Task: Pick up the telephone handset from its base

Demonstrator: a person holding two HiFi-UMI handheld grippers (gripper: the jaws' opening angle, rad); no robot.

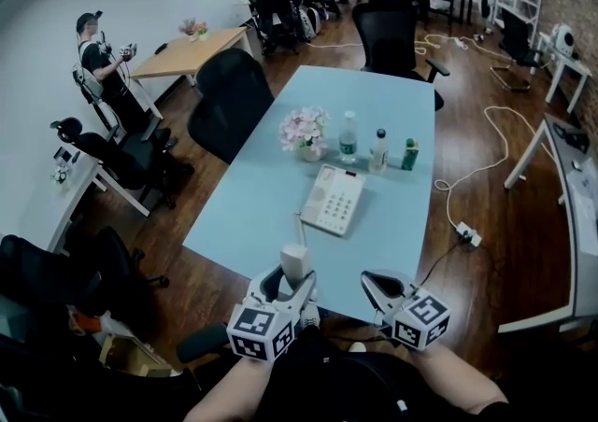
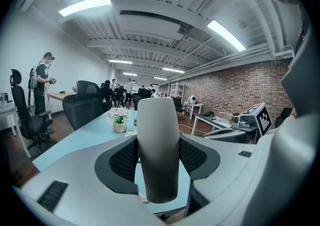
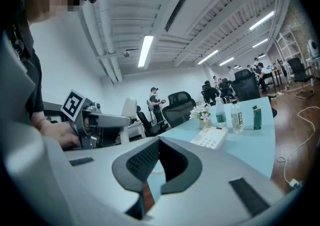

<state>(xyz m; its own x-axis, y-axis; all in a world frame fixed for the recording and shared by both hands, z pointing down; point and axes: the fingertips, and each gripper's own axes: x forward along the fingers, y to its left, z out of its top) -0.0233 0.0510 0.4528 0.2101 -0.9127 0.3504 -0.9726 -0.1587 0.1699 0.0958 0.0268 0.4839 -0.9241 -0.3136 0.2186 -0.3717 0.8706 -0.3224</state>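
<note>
The white telephone base (image 1: 334,199) with its keypad lies on the light blue table (image 1: 271,168), in front of the flowers. Its pale grey handset (image 1: 294,261) is off the base and stands upright over the table's near edge. My left gripper (image 1: 292,278) is shut on it. In the left gripper view the handset (image 2: 158,145) fills the gap between the dark pads (image 2: 122,160). My right gripper (image 1: 374,282) hovers beside it to the right, shut with nothing in it. The right gripper view shows the base (image 3: 210,137) ahead and the held handset (image 3: 130,107) at left.
A vase of pink flowers (image 1: 306,131), two water bottles (image 1: 348,137) and a small green bottle (image 1: 409,154) stand behind the base. Black office chairs (image 1: 229,98) ring the table. A power strip and white cable (image 1: 467,233) lie on the floor at right. People stand far off.
</note>
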